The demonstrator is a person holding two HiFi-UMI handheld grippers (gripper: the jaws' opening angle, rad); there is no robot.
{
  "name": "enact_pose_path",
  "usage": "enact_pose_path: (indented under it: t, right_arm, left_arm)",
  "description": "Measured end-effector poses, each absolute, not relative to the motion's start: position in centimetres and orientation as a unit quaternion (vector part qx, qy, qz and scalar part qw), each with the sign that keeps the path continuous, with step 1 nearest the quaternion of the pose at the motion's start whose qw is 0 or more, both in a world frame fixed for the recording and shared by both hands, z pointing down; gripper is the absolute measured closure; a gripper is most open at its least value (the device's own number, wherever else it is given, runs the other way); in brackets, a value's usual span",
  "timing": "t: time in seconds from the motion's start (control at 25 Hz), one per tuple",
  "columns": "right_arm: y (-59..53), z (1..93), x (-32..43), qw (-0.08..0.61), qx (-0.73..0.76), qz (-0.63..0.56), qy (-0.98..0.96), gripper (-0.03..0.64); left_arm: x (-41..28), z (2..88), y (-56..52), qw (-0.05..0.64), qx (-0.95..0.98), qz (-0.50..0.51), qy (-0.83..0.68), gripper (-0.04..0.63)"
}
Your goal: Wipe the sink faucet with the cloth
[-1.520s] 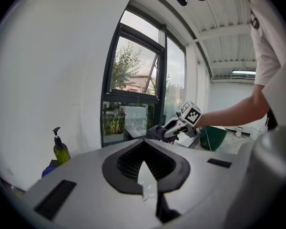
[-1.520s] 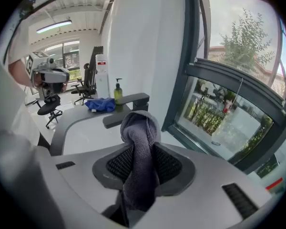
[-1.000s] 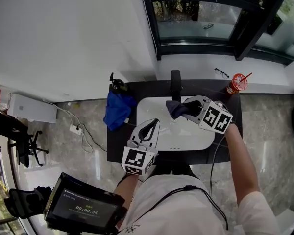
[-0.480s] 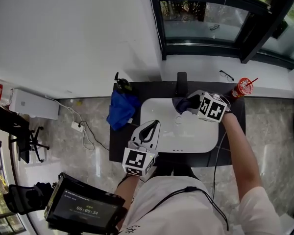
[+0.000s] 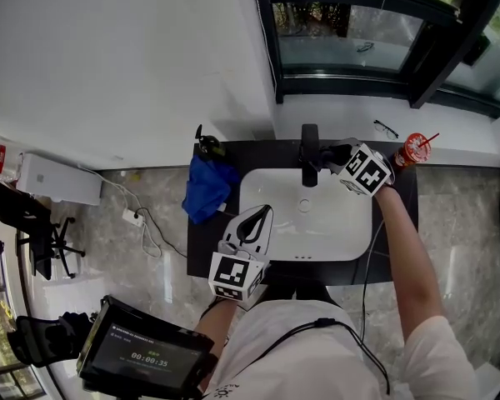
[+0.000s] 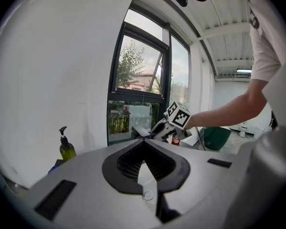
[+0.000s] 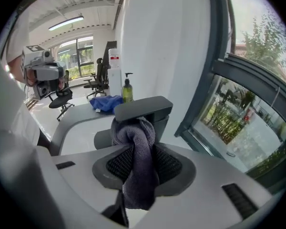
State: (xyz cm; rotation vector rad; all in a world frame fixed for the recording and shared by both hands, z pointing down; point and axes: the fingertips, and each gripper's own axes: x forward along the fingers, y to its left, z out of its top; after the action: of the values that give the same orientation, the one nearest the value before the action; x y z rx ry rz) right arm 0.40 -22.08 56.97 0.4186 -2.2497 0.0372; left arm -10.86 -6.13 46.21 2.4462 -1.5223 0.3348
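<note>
since a second earlier the right gripper (image 5: 333, 156) had left the space over the white sink basin (image 5: 333, 223) and travelled back to the right flank of the black faucet (image 5: 309, 144), carrying the cloth with it. the black countertop (image 5: 198, 248) framed the basin, and the faucet stood at its rear edge, below the window sill. the right gripper's jaws were clamped on the dark grey cloth (image 7: 137, 162), whose bunched upper end pressed against the faucet body just beneath the flat lever. held sideways like that, it seemed meant to rub the column and the lever's underside rather than the spout. the left gripper (image 5: 258, 215) hung over the basin's front left rim, jaws together with nothing between them, apparently parked out of the way because one tool sufficed for wiping. a blue fabric bundle (image 5: 204, 186) lay on the counter's left end with a pump bottle (image 5: 202, 145) behind it, and a red cup (image 5: 412, 147) with a straw stood at the right end, all apart from the faucet. wiping looked under way, with the spout probably left to do.
</note>
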Motion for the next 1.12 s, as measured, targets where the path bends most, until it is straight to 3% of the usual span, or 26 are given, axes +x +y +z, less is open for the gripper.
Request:
enact_pose_path:
  t: [0.4, 0.72, 0.92, 1.12]
  right_arm:
    - [-21.1, 57.1, 7.7, 0.412, 0.249, 0.055, -0.875, 0.497]
    - [-16.2, 52.3, 6.1, 0.333, 0.185, 0.037, -0.924, 0.497]
    - [-12.9, 51.7, 1.2, 0.349, 0.087, -0.002, -0.933, 0.497]
    - [-13.0, 54.2, -1.3, 0.428, 0.03, -0.04, -0.902, 0.497]
  left_arm:
    - [-9.9, 46.1, -5.4, 0.123, 0.845, 0.11, -0.509, 0.601]
    - [-9.2, 45.8, -5.2, 0.118, 0.85, 0.107, -0.502, 0.601]
    - [-8.7, 45.5, -4.9, 0.115, 0.851, 0.107, -0.501, 0.601]
    - [-9.4, 45.4, -4.8, 0.114, 0.845, 0.107, -0.511, 0.601]
